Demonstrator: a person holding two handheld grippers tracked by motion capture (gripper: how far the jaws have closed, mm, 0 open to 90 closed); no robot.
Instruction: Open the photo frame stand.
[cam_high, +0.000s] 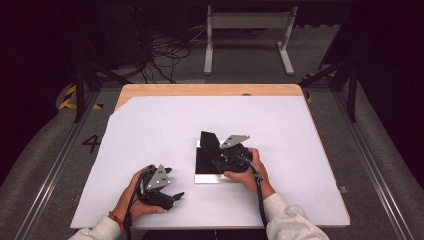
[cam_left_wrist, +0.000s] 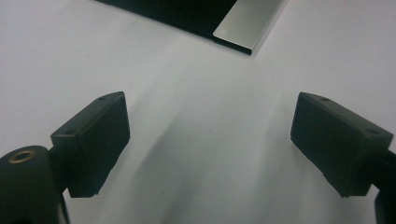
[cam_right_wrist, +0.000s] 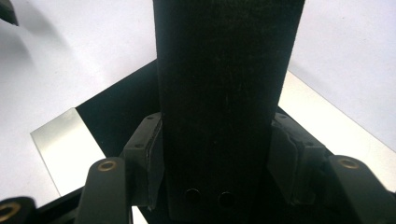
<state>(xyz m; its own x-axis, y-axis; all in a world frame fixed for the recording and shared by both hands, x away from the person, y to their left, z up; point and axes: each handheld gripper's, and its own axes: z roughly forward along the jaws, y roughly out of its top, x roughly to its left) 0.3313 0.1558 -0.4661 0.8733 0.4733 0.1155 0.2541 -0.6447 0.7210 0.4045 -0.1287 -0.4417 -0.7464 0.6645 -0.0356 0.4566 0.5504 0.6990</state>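
Grip comes first: the right gripper (cam_high: 223, 150) has its 2 jaws clamped on the flat black velvety block (cam_right_wrist: 224, 93), pads pressed against its 2 narrow sides, as the right gripper view shows. That block stands tilted up over the shallow silver-rimmed rectangular tray with a black lining (cam_high: 206, 167), which lies near the middle of the white table sheet (cam_high: 150, 125), just ahead of the right hand (cam_high: 247, 172).

To do this step well, I judge the block should be kept square to the tray's long sides and moved slowly, so its lower edge neither catches the silver rim (cam_right_wrist: 65, 140) nor drags the lining. Holding the squeeze even matters, since the sides look smooth.

The left gripper (cam_high: 172, 187) rests near the front edge of the sheet, well apart from the tray, jaws spread wide with nothing between them; it could steady the tray's near corner (cam_left_wrist: 243, 28) if it slides. Open sheet lies on every side of the tray, leaving broad room for setting the block aside.
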